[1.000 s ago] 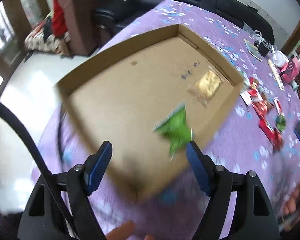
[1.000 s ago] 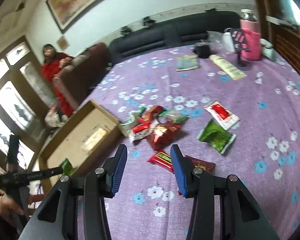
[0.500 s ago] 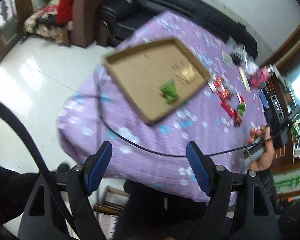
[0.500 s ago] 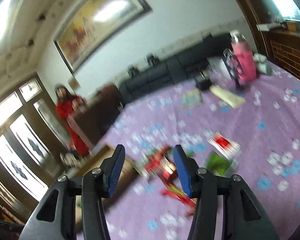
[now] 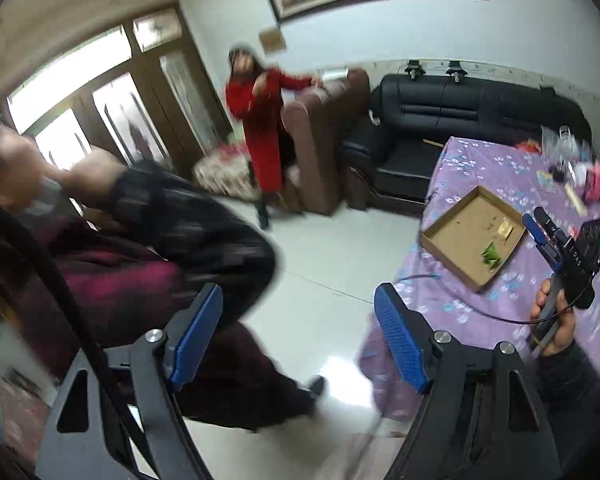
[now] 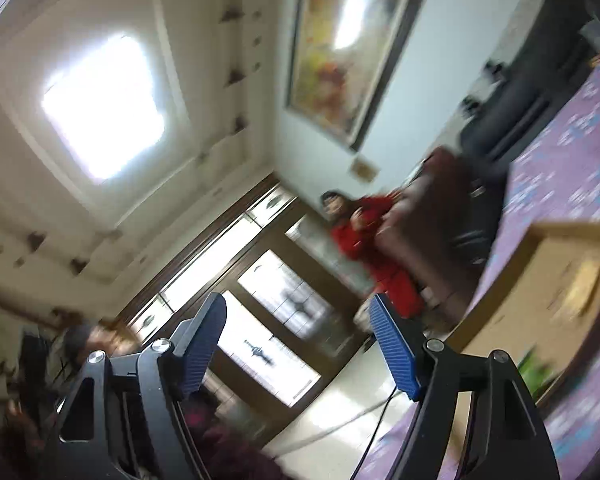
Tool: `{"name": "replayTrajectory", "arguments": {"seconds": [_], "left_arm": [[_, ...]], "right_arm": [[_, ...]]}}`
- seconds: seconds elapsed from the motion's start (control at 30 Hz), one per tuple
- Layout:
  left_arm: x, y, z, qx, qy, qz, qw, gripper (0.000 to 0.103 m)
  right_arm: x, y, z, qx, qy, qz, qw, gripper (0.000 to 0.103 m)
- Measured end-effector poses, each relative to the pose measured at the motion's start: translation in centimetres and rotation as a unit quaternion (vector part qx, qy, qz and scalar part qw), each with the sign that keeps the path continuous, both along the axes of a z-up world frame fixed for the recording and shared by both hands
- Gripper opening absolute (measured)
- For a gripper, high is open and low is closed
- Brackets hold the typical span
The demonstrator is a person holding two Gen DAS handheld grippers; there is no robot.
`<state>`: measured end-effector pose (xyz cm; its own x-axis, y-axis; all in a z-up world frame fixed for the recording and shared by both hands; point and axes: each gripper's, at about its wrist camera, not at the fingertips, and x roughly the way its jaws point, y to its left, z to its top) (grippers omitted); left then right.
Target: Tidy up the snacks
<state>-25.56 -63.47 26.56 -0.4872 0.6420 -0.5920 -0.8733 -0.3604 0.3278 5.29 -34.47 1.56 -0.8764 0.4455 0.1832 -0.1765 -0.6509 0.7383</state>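
— Where are the snacks?

— One green packet [image 5: 491, 257] lies inside the shallow cardboard tray [image 5: 440, 246], near the tray's near-right corner. It is crinkled foil, roughly triangular, its long axis running from the tray's edge toward its middle. A flat golden packet [image 5: 506, 229] lies further in, near the right wall. The tray is plain brown card, a low-walled rectangle set cornerwise, one corner aimed at the black sofa [image 5: 460, 120].

— And what carries it?

— A worktop [image 5: 460, 304] under a purple cloth printed with small white and blue flowers.

— The left gripper [image 5: 298, 336]?

— Released: its blue ribbed pads stand wide apart with nothing between them, over the glossy pale floor [image 5: 320, 256], well away from the tray.

— The right gripper [image 6: 298, 344]?

— Its jaws have just been opening, and they stand wide and empty. It is tilted up toward the ceiling and the framed painting [image 6: 348, 40]. In the left view a hand [image 5: 552, 320] holds it just beside the tray's right side.

— Anything else?

— The right view is blurred; the tray's corner [image 6: 540, 236] and a green smear show at its right. A person in red [image 5: 260, 120] stands by a brown armchair [image 5: 324, 140].
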Motion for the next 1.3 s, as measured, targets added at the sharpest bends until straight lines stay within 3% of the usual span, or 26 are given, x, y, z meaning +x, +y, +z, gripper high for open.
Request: {"name": "replayTrajectory", "arguments": {"seconds": [0.07,0.27,0.43,0.5,0.6,0.7,0.87,1.03,1.17,1.3], "left_arm": [[2.0,-2.6,2.3,0.015,0.057,-0.009,0.9982,0.079],[8.0,-8.6,8.6,0.08,0.154,-0.047,0.9837,0.082],[11.2,-11.3,11.7,0.067,0.21,-0.019,0.9753,0.084],[11.2,-12.6,13.3,0.069,0.214,0.011,0.9744,0.084],[9.6,-14.2,14.9,0.093,0.183,0.055,0.9771,0.085],[7.3,-14.4,15.1,0.111,0.147,0.077,0.9799,0.086],[5.3,-10.4,11.9,0.095,0.099,0.049,0.9893,0.087],[6.8,-1.5,6.0,0.053,0.053,-0.076,0.9943,0.088],[8.3,9.5,-0.5,0.008,-0.018,-0.196,0.9804,0.088],[9.3,21.5,-6.6,-0.022,-0.081,-0.256,0.9631,0.088]], "right_arm": [[0.2,-1.4,0.1,0.001,-0.002,0.009,1.0,0.079],[0.4,-3.9,0.8,0.022,0.007,0.023,0.999,0.087],[-4.1,-6.2,1.7,0.019,0.043,0.139,0.989,0.087],[-5.0,-7.3,2.3,0.033,0.056,0.179,0.982,0.087],[-5.1,-8.0,3.4,0.057,0.061,0.217,0.972,0.087],[-2.6,-7.9,3.8,0.079,0.069,0.208,0.972,0.088],[2.5,-7.3,2.9,0.085,0.067,0.13,0.986,0.095],[5.3,-5.7,0.4,0.049,0.052,0.052,0.996,0.099],[6.9,-5.6,0.0,0.025,0.031,0.007,0.999,0.099],[9.4,-5.4,0.4,0.024,0.031,-0.063,0.997,0.099]]}}
